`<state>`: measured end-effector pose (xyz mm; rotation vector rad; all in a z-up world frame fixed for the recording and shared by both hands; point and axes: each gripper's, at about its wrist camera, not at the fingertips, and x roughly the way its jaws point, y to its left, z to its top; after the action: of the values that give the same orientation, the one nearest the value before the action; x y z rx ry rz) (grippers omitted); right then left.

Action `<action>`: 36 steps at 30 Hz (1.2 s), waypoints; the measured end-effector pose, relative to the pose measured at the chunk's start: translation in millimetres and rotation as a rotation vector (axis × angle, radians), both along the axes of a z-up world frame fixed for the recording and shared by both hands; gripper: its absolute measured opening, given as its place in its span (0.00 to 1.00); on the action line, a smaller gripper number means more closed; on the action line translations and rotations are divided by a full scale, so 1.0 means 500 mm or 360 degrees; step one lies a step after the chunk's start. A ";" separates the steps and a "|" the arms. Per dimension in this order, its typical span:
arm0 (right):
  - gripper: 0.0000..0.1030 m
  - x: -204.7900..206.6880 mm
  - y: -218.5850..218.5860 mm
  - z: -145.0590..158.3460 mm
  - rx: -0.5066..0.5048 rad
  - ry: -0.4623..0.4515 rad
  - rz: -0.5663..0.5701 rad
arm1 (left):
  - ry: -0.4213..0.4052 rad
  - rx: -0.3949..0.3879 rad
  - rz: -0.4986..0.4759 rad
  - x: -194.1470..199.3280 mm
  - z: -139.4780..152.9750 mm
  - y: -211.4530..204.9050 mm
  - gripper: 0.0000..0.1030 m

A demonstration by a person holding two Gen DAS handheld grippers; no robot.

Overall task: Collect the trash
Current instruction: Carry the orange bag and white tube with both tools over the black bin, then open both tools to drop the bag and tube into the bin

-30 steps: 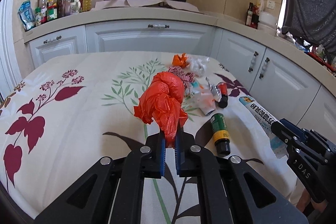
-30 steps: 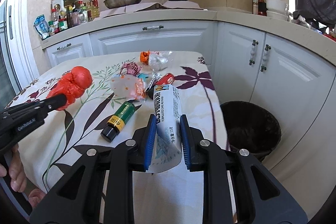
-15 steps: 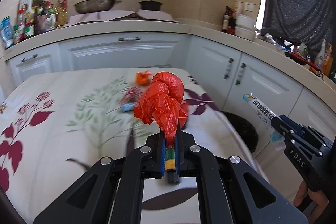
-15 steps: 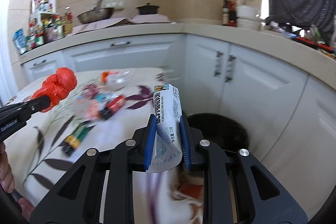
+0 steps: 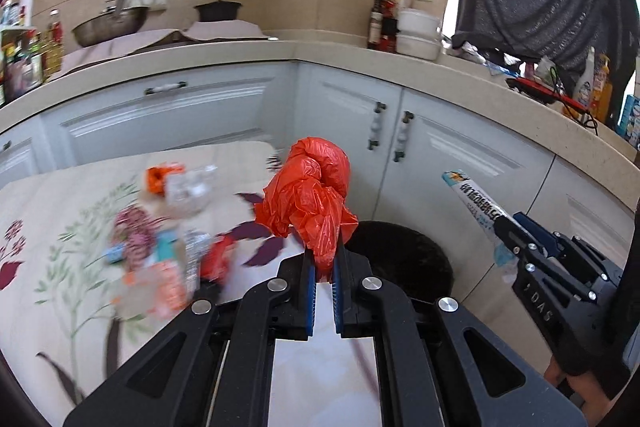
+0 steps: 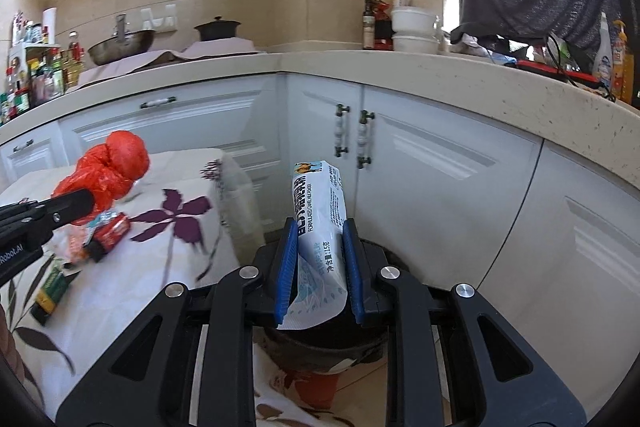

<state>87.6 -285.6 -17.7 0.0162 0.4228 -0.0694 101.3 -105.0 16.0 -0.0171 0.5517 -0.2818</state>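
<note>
My left gripper (image 5: 322, 259) is shut on a crumpled red plastic bag (image 5: 310, 197), held up near the table's right edge. My right gripper (image 6: 319, 251) is shut on a white and blue powder sachet (image 6: 318, 211) that stands up between the blue pads. A black trash bin (image 5: 404, 259) sits on the floor just beyond the table; in the right wrist view the black trash bin (image 6: 332, 343) lies under the right gripper. The red plastic bag (image 6: 110, 167) and the left gripper (image 6: 86, 201) show at the left of the right wrist view. The right gripper (image 5: 502, 227) with the sachet (image 5: 474, 199) shows at the right of the left wrist view.
Several pieces of litter (image 5: 168, 247) lie on the floral tablecloth (image 5: 60, 267), among them a green bottle (image 6: 52, 291) and a red wrapper (image 6: 110, 231). White cabinets (image 6: 440, 167) and a beige counter (image 6: 400, 67) with pots curve behind the bin.
Both grippers have swung right, from over the table toward the bin, keeping the red bag and the sachet. The bin has come into the middle of both views.
</note>
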 end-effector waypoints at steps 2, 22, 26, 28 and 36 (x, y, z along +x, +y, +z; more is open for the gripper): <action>0.22 0.016 -0.018 -0.006 0.0009 0.0008 -0.0014 | 0.0008 0.0011 -0.0015 0.014 -0.003 -0.021 0.07; 0.22 0.139 -0.132 -0.061 0.0112 0.0068 -0.0078 | 0.0180 0.0122 -0.0020 0.156 -0.066 -0.183 0.07; 0.22 0.164 -0.144 -0.073 0.0129 0.0086 -0.0085 | 0.0183 0.0143 -0.0018 0.177 -0.075 -0.203 0.07; 0.22 0.177 -0.148 -0.080 0.0138 0.0094 -0.0087 | 0.0188 0.0153 -0.0019 0.188 -0.080 -0.210 0.07; 0.44 0.223 -0.156 -0.114 0.0147 0.0114 -0.0092 | 0.0281 0.0153 0.0040 0.237 -0.120 -0.215 0.31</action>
<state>198.9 -363.7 -74.6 0.1174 0.4967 -0.1075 219.9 -212.6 -44.0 0.0448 0.7393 -0.2299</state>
